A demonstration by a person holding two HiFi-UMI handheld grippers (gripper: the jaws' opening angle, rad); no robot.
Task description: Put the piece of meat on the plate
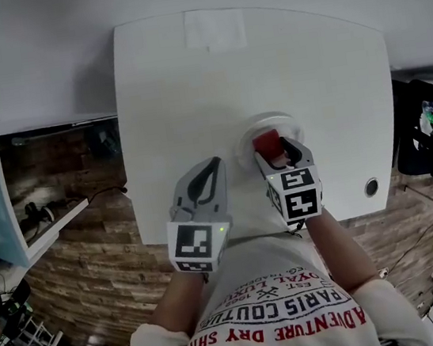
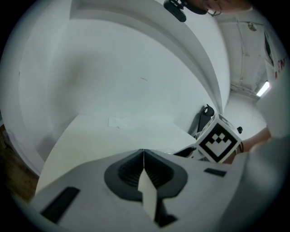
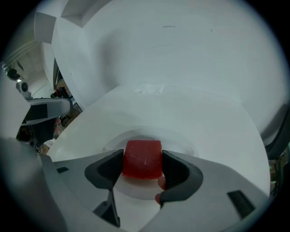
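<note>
Right tool (image 1: 274,148): clamped on the meat (image 3: 142,158), a jaw pressed to each side.
Meat: red block, over the plate (image 3: 181,140), near right on the white bench (image 1: 189,92).
Left tool (image 1: 214,164): jaws together, nothing between them, just left of the plate.
Shirt (image 1: 274,296): print upside down, "PARIS" and "ADVENTURE" readable.
</note>
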